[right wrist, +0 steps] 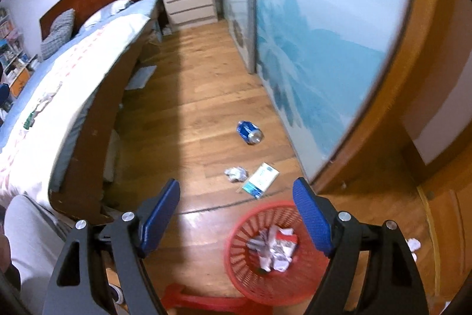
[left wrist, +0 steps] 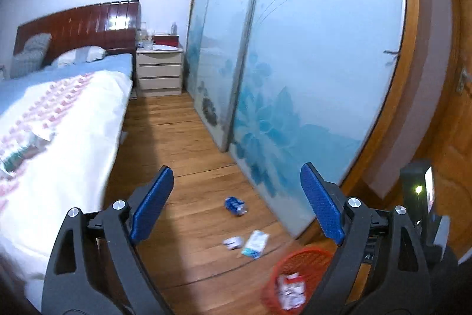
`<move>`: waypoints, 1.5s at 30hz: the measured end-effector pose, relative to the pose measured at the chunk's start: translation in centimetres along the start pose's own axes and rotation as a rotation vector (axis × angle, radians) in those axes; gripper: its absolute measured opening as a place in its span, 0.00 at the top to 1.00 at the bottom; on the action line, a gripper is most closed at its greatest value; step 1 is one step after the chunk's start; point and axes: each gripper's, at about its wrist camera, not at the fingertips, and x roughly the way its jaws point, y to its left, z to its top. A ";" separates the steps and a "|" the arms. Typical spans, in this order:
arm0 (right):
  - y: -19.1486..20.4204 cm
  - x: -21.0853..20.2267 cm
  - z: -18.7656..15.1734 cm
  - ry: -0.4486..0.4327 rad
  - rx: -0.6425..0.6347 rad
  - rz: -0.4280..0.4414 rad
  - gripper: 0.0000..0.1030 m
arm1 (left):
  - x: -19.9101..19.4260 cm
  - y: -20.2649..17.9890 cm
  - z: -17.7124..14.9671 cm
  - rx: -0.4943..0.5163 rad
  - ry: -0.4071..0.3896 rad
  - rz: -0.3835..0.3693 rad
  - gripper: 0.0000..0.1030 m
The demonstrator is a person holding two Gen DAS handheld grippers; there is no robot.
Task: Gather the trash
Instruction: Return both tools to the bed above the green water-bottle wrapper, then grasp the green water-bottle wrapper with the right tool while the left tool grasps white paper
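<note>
Holding both grippers, left (left wrist: 236,202) and right (right wrist: 236,213), spread and empty, we see the can (right wrist: 250,132), wad (right wrist: 235,174) and packet (right wrist: 260,180) on the floor (right wrist: 188,114) beyond the basket (right wrist: 244,279). We judge the wad, nearest, best taken first: descend squarely over it, pinch it across the middle, then carry it over the basket.

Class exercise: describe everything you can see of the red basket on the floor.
The basket is a round, red, open-topped bin, seemingly plastic, with slotted lattice walls. It stands upright on the wooden floor near the wardrobe door. Crumpled white and red paper lies inside. Neither gripper touches it; both hover above, open. It looks blurred in both views.
</note>
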 end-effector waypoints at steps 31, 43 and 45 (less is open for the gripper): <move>51.4 12.2 10.8 -0.066 -0.286 0.538 0.19 | -2.0 48.5 -4.8 -0.555 0.141 0.494 0.15; 59.5 19.5 12.4 -0.052 -0.290 0.528 0.19 | 2.3 53.5 -7.5 -0.738 0.293 0.435 0.84; 60.4 20.4 12.7 -0.042 -0.292 0.539 0.19 | 2.0 53.4 -7.5 -0.738 0.286 0.426 0.86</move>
